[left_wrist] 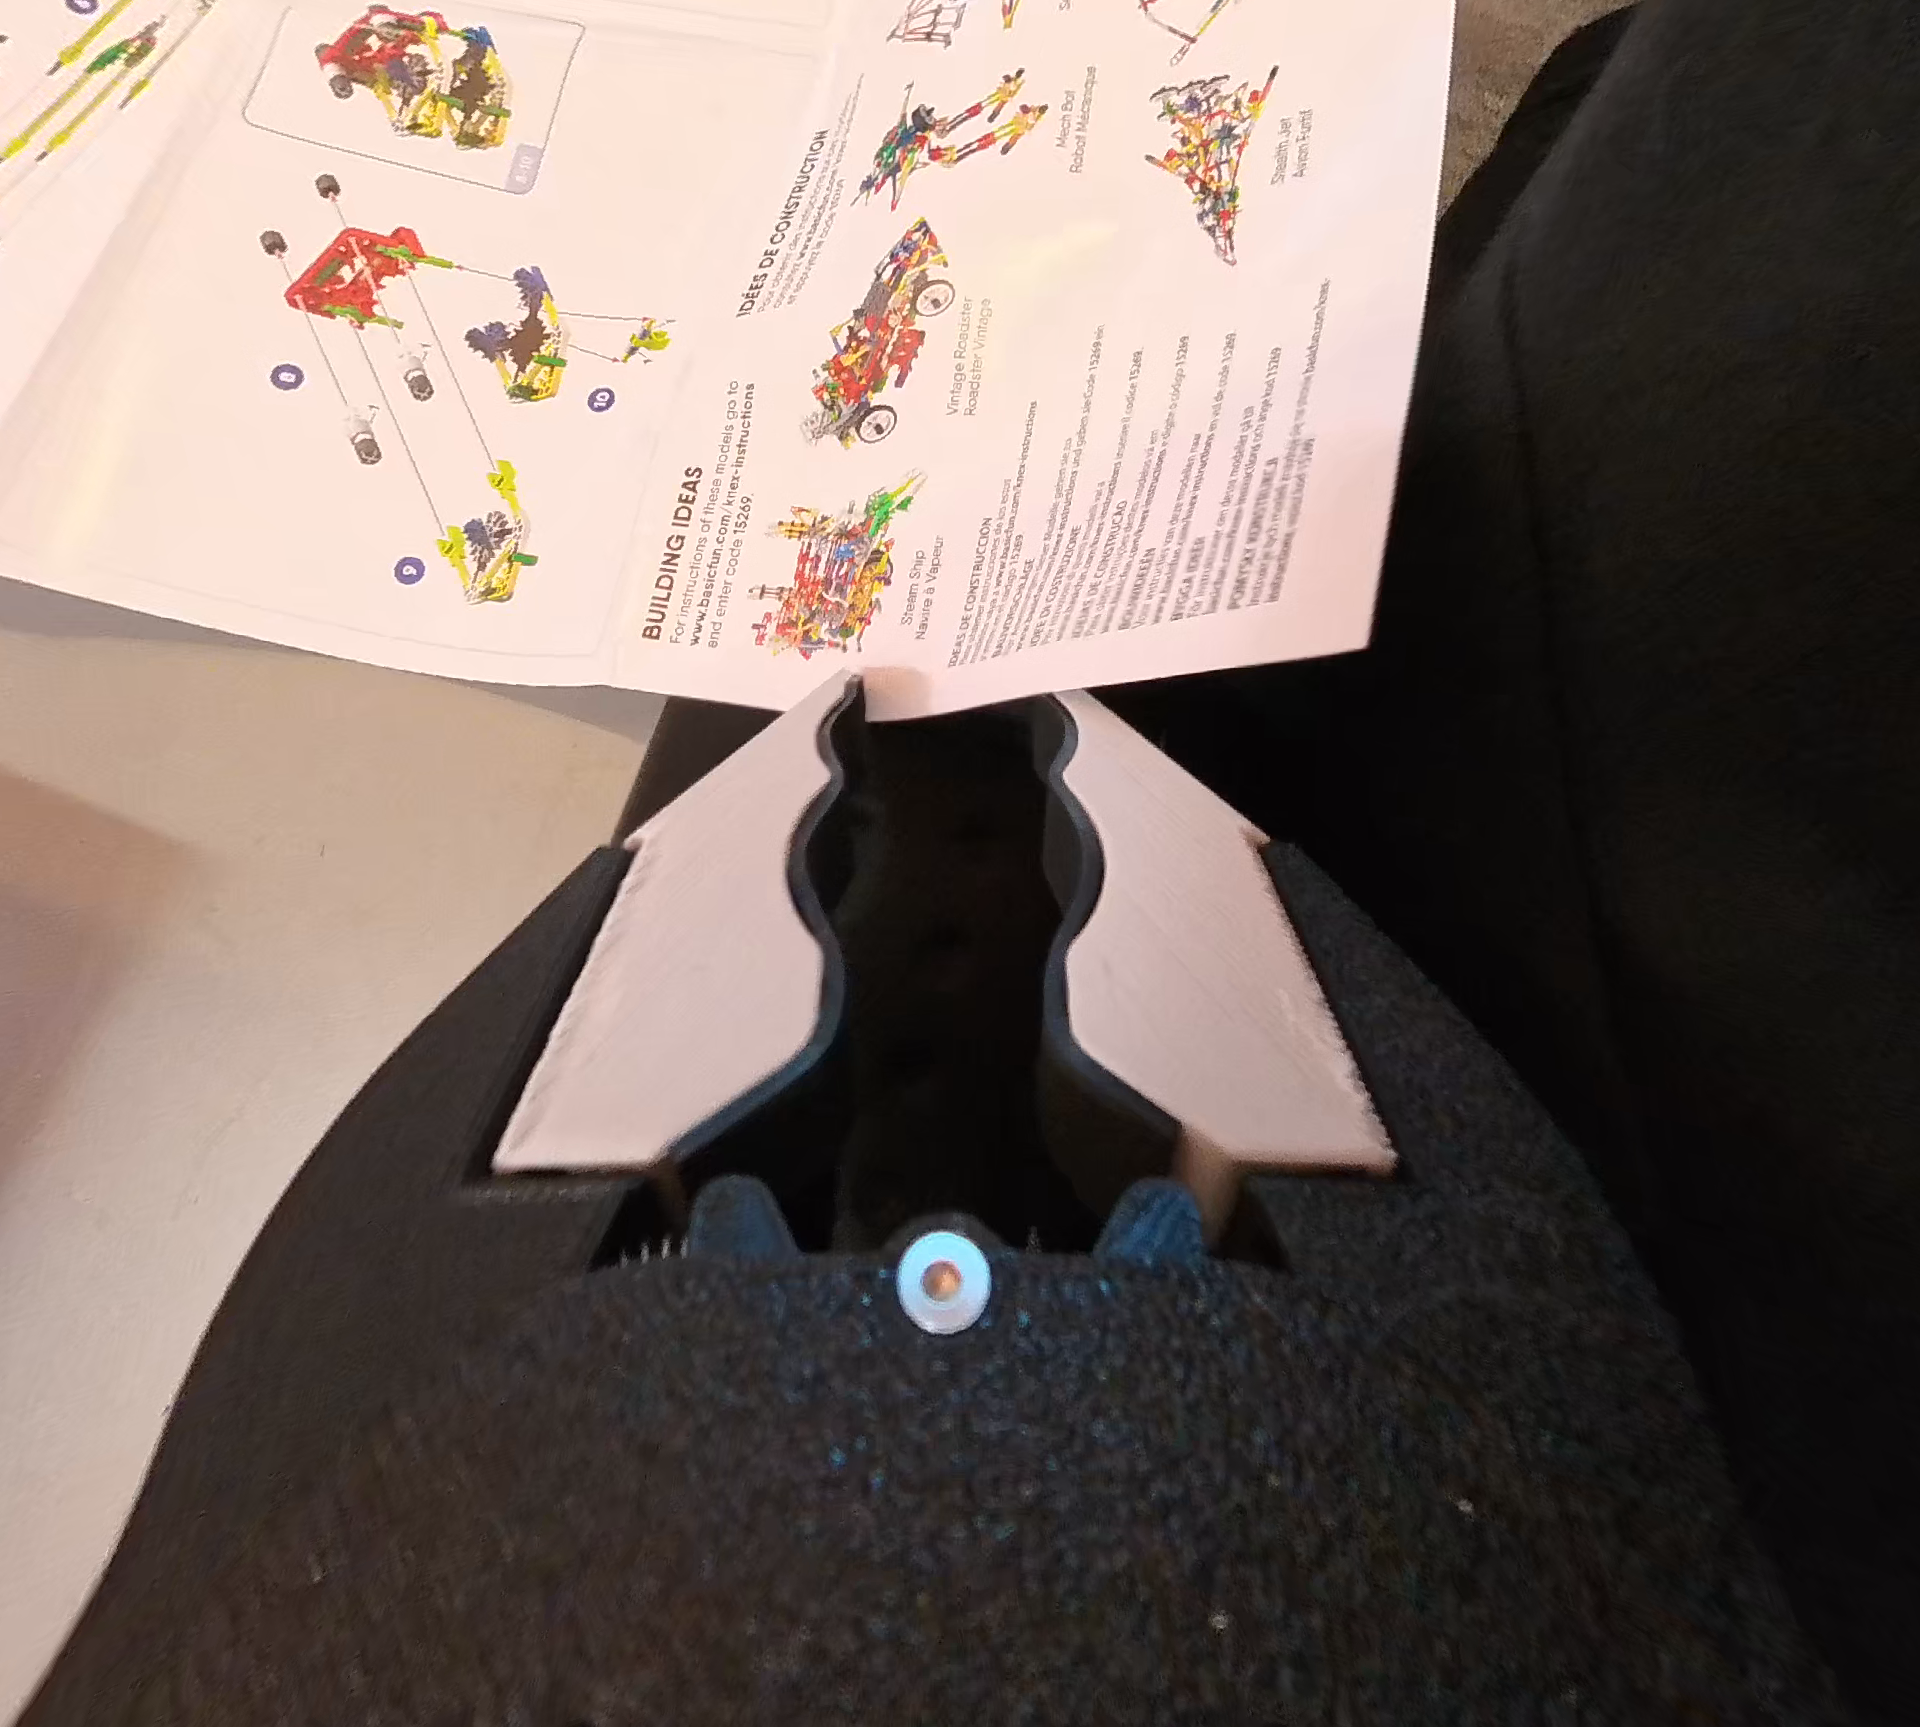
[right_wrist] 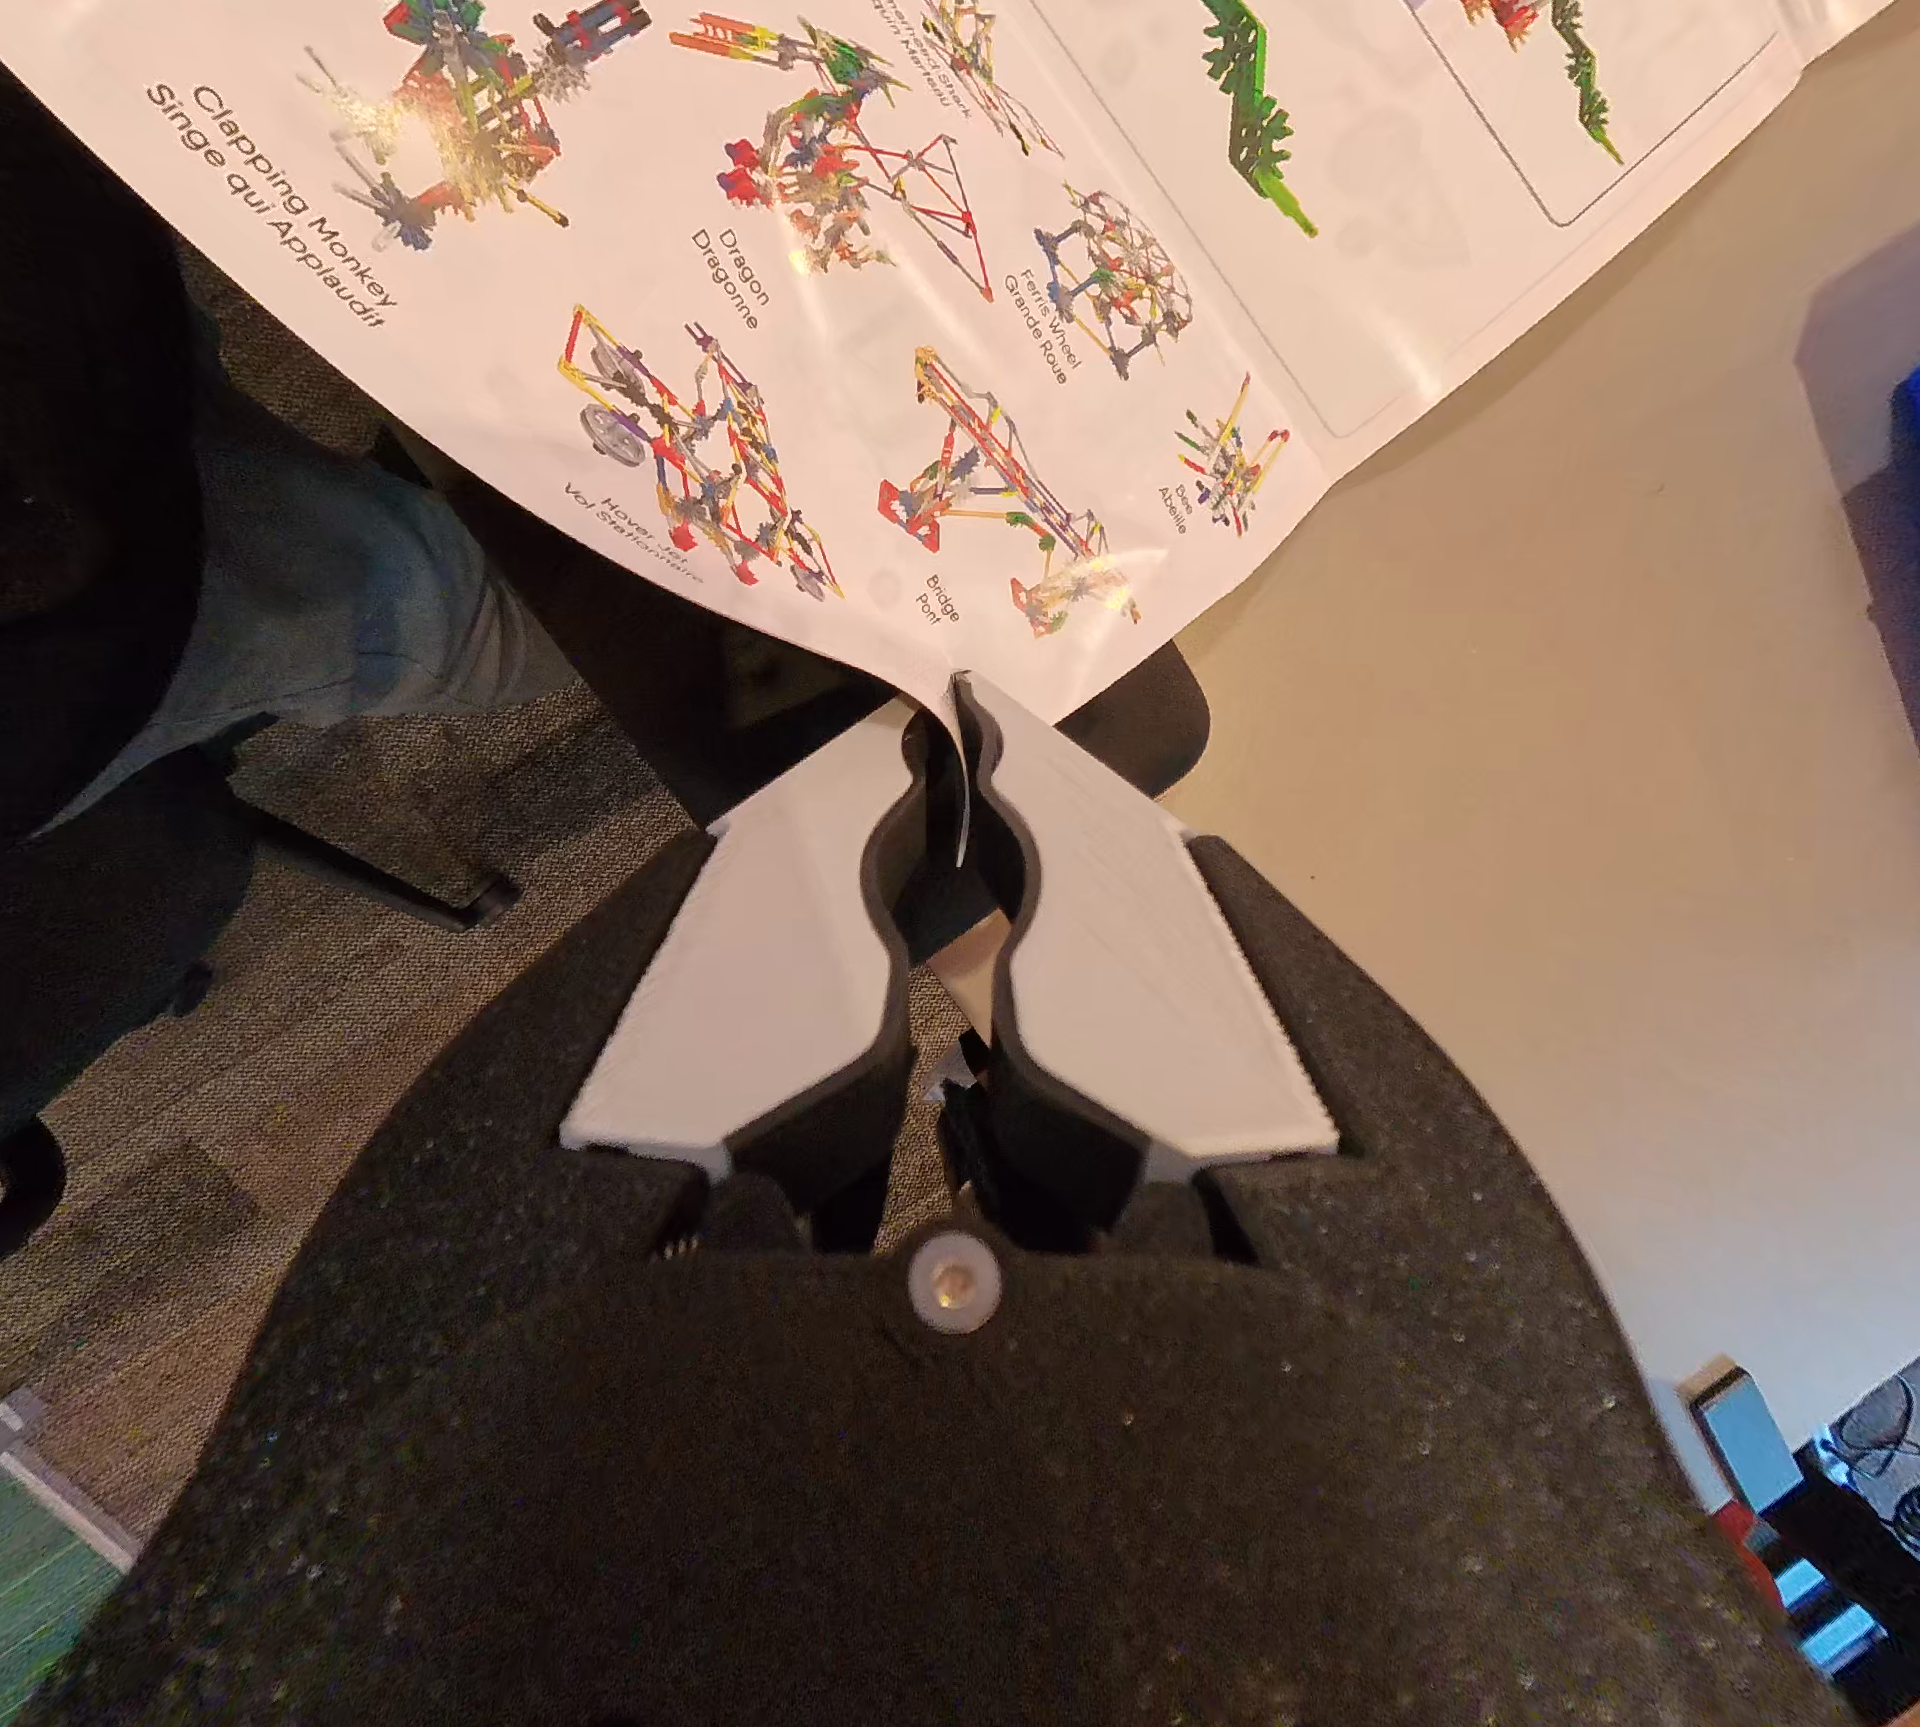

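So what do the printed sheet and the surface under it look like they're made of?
The printed sheet looks like thin glossy coated paper: glare patches, fold creases, and a corner curling inside the right hand-held gripper. The tabletop looks like smooth matte beige laminate, though painted wood is possible.

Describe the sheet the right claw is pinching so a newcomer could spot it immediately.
Start at the beige table; a large glossy white instruction sheet hangs past its edge. The right claw pinches its near edge, and the left claw meets another edge with its fingers apart. It is the only paper in view, printed all over with colourful toy models built of rods.
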### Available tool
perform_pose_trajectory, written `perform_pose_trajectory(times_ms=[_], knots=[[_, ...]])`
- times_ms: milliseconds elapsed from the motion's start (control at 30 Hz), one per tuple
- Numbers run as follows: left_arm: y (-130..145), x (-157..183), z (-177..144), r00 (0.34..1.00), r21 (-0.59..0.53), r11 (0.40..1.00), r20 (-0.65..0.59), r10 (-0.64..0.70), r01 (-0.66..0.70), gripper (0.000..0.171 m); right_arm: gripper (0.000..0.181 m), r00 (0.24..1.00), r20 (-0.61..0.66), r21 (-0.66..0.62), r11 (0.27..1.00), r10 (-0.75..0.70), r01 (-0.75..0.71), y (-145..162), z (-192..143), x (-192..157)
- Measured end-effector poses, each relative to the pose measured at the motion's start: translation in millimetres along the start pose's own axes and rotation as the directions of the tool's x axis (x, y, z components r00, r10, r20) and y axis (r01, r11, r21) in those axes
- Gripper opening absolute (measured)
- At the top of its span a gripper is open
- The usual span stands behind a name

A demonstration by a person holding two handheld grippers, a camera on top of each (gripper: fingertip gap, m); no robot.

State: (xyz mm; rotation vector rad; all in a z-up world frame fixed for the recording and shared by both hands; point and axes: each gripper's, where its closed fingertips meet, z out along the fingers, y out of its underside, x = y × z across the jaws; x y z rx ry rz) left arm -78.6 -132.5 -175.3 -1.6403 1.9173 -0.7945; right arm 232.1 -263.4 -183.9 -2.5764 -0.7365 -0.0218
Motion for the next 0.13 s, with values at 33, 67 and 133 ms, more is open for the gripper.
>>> perform_pose_trajectory(times_ms=[33,67,133], knots=[[0.3,-1.3,-0.3,1.000,0.001,1.000,0.008,-0.003,0.003,0.031,0.000,1.000,0.001,0.000,1.000,0.001,-0.001,0.0,0.0,-0.1],[0.5,-2.6,-0.5,1.000,0.002,1.000,0.015,-0.007,0.006,0.033,0.000,1.000,0.001,0.000,1.000,0.003,-0.003,0.0,0.1,-0.2],[1.4,-4.4,-1.1,1.000,0.002,1.000,0.023,-0.013,0.013,0.035,0.000,1.000,0.002,0.001,1.000,0.006,-0.006,0.2,0.3,-0.4]])
